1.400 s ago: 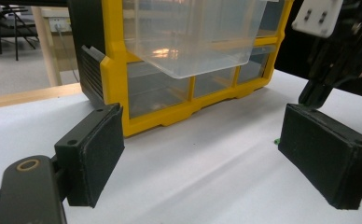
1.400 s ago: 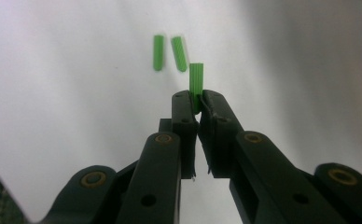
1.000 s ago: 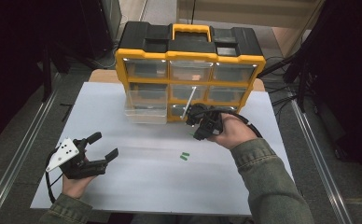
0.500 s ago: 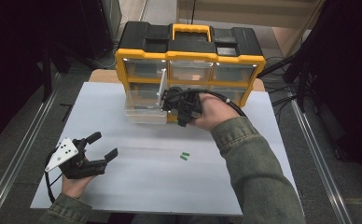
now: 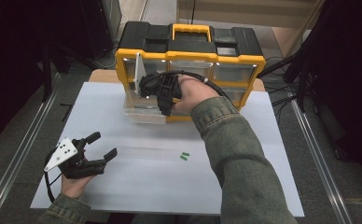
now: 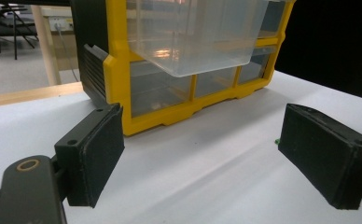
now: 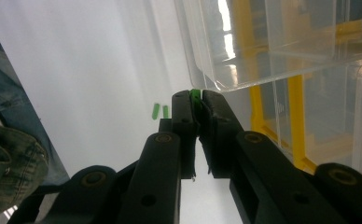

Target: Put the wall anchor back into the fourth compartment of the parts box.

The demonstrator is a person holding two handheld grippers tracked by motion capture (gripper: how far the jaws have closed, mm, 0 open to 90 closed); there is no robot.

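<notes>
The right gripper [image 7: 196, 95] has its jaws pressed together on a small green piece [image 7: 196, 93], whose tip pokes out between the pads in the right gripper view; in the high view that gripper [image 5: 163, 95] is held above the pulled-out clear drawer [image 5: 144, 108], close to the front of the yellow and black storage box [image 5: 188, 56]; the drawer [image 7: 272, 42] sits just beyond the jaw tips in the right gripper view, and I cannot tell whether the piece touches its rim. The left gripper [image 5: 102, 147] rests low near the left front corner of the white table [image 5: 263, 154], its jaws wide apart with nothing between them; in its own view the pads [image 6: 97, 154] frame the box [image 6: 118, 70] and the clear drawer [image 6: 193, 32] jutting out above. Two more green pieces [image 5: 184, 156] lie side by side on the bare table, well apart from both grippers; they appear small beside the right jaws too [image 7: 160, 111]. A green-grey sleeve [image 5: 244, 158] covers the right forearm.
</notes>
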